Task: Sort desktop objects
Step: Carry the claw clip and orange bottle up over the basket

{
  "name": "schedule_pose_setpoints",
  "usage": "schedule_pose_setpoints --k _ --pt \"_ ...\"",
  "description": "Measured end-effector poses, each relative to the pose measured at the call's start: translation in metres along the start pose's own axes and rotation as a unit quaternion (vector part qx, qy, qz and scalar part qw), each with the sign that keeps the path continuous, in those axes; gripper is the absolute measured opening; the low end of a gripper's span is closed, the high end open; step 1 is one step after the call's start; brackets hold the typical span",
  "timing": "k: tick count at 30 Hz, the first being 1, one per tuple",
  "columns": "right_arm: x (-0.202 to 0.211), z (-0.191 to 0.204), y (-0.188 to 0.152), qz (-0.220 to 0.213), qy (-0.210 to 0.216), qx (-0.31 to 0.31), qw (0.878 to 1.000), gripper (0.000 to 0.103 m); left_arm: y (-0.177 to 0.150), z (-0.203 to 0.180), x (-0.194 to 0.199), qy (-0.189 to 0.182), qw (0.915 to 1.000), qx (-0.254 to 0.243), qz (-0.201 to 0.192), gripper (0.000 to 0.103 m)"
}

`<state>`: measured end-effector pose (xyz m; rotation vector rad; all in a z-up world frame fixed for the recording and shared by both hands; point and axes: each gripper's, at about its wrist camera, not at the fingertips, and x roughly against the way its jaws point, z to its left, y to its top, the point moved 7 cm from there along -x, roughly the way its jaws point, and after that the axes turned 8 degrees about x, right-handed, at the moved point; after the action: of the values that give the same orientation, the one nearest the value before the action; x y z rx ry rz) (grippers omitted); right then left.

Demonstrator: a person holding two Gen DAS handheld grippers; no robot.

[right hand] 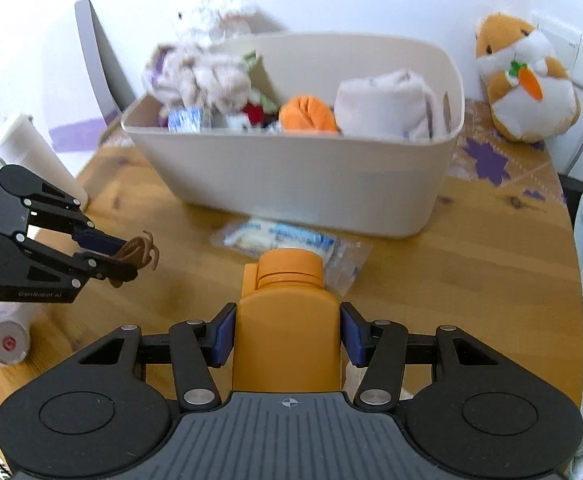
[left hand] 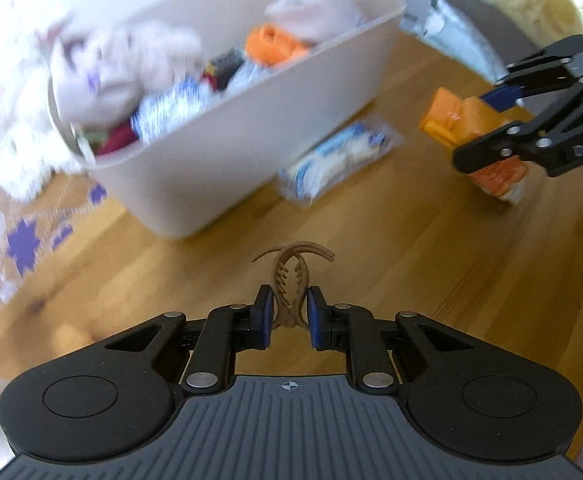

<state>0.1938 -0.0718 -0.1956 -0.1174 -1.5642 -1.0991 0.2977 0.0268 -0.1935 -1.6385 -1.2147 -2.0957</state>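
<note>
The left gripper (left hand: 287, 312) was clamped tight on a brown hair claw clip (left hand: 291, 280), held clear above the wooden table (left hand: 411, 280). Over on the other side the right gripper (right hand: 287, 332) had its pads pressed to both flanks of an orange bottle (right hand: 287, 320), cap pointing away. Just beyond both lay a clear packet of white and blue wipes (right hand: 287, 240) against the foot of the beige bin (right hand: 291, 184), which was stuffed with plush toys and cloth, and an orange hamster plush (right hand: 527, 80) sat by the wall.
</note>
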Motion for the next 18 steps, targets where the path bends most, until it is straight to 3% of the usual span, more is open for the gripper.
schedule_pose_setpoints --k 7,10,18 --pt "0.032 -0.005 0.031 -0.048 -0.005 0.015 0.999 0.051 0.029 -0.012 0.043 -0.013 0.9979 -0.023 -0.06 0.018" --pt "0.044 -0.012 0.044 -0.068 -0.006 0.008 0.998 0.051 0.045 -0.012 0.051 -0.001 0.996 -0.027 -0.085 0.018" --pt "0.068 -0.031 0.08 -0.121 -0.02 0.006 0.992 0.051 0.089 -0.005 0.068 0.011 0.9888 0.009 -0.148 0.018"
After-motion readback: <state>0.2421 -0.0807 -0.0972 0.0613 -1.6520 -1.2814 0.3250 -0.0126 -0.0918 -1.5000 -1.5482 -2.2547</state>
